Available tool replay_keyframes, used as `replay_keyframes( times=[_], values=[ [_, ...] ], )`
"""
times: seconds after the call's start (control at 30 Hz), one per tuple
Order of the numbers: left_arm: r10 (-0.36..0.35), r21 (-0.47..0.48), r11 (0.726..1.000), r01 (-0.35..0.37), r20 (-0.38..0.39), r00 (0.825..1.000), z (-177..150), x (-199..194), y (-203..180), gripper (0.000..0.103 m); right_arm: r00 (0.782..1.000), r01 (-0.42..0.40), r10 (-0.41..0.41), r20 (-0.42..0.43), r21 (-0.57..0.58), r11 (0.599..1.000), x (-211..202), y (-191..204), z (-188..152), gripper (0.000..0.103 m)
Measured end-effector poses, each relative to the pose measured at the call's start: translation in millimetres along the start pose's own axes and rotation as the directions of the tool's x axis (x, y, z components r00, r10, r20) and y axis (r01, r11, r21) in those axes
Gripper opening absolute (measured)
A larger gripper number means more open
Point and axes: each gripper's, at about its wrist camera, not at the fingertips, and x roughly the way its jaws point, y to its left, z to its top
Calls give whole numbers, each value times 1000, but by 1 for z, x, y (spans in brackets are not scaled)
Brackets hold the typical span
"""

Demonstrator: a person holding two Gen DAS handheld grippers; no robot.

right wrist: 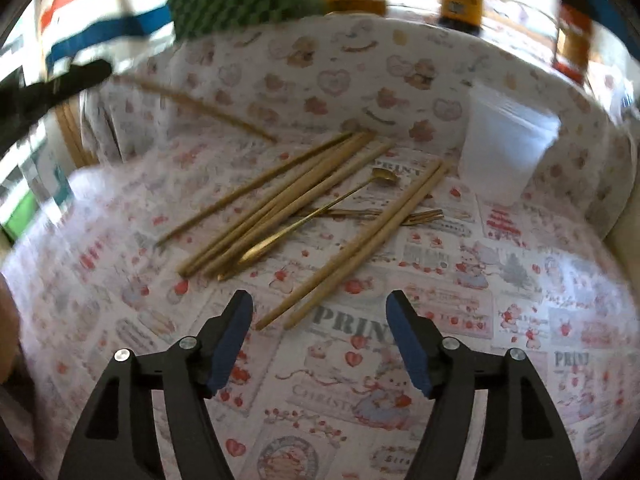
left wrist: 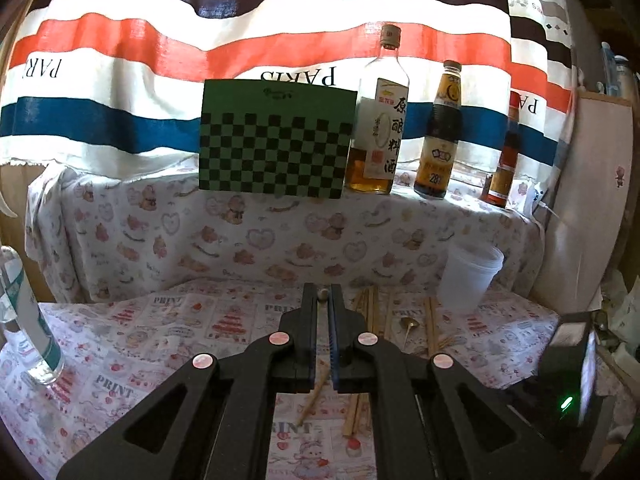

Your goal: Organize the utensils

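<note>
My left gripper [left wrist: 322, 294] is shut on a wooden chopstick [left wrist: 313, 398] that runs between its pads; its tip shows at the fingertips and its lower end hangs below the jaws. In the right wrist view the same chopstick [right wrist: 208, 110] is held in the air at upper left. My right gripper [right wrist: 319, 300] is open and empty above the table, just short of a pair of chopsticks [right wrist: 352, 248]. Several more chopsticks [right wrist: 276, 204], a gold spoon [right wrist: 320, 214] and a gold fork [right wrist: 400, 214] lie scattered on the cloth. A clear plastic cup [right wrist: 508, 148] stands at the right, also in the left wrist view [left wrist: 468, 276].
Three sauce bottles [left wrist: 378, 120] and a green checkered board [left wrist: 276, 144] stand on the raised ledge behind. A clear bottle [left wrist: 24, 320] stands at the left edge. A black device [left wrist: 576, 376] with a green light sits at the right.
</note>
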Motion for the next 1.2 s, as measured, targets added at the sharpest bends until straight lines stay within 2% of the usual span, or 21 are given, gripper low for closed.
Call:
replay_keyframes(
  times=[0.07, 0.1, 0.17, 0.2, 0.23, 0.37, 0.43, 0.5, 0.57, 0.7, 0.73, 0.9, 0.97, 1.03, 1.13, 1.2],
  values=[
    [6, 1, 1000, -6, 9, 1000, 0, -1, 1, 4, 1000, -15, 14, -25, -32, 999, 5, 6, 0, 71],
    [13, 5, 1000, -13, 16, 1000, -1, -2, 2, 4, 1000, -8, 8, -14, -20, 1000, 3, 4, 0, 68],
    [21, 9, 1000, -22, 24, 999, -1, -3, 2, 4, 1000, 19, -19, -10, 12, 1000, 2, -4, 0, 51],
    [30, 0, 1000, -30, 37, 999, -1, -5, 3, 4, 1000, 22, -22, -18, 18, 1000, 3, -6, 0, 40],
    [42, -11, 999, -42, 57, 997, -1, -8, 3, 4, 1000, 12, -11, -17, 38, 999, 2, -12, 1, 24],
    [63, -23, 998, -60, 158, 985, 3, -28, 6, 4, 999, 45, -45, -7, 87, 995, -2, -29, -3, 14],
    [52, -27, 998, -48, 181, 982, 6, -35, 7, 4, 997, 74, -77, 30, 99, 992, -11, -34, -5, 8],
    [38, -30, 999, -33, 187, 982, 7, -36, 9, 4, 990, 86, -98, 97, 125, 988, -23, -40, -2, 6],
    [33, -29, 999, -28, 187, 982, 8, -36, 9, 4, 975, 76, -107, 193, 158, 984, -44, -48, 2, 6],
    [15, -20, 1000, -12, 186, 982, 7, -36, 7, 4, 930, 48, -114, 350, 191, 980, -77, -59, 3, 6],
    [9, -17, 1000, -6, 186, 983, 7, -37, 5, 4, 912, 37, -110, 395, 188, 982, -86, -60, 2, 6],
    [-27, -11, 999, 30, 176, 984, 7, -37, 3, 5, 864, -1, -87, 496, 174, 985, -110, -59, 3, 6],
    [-71, -62, 995, 81, 149, 986, 10, -37, 9, 5, 838, 8, -98, 537, 168, 986, -123, -56, 0, 6],
    [-115, -112, 985, 130, 135, 984, 14, -38, 17, 4, 821, 11, -98, 562, 155, 988, -134, -55, -3, 6],
    [-125, -118, 983, 141, 130, 984, 16, -37, 22, 4, 824, 3, -96, 558, 165, 986, -141, -58, -2, 6],
    [-151, -120, 979, 166, 123, 981, 17, -36, 25, 4, 834, -20, -72, 548, 160, 987, -141, -61, 0, 6]
  ],
)
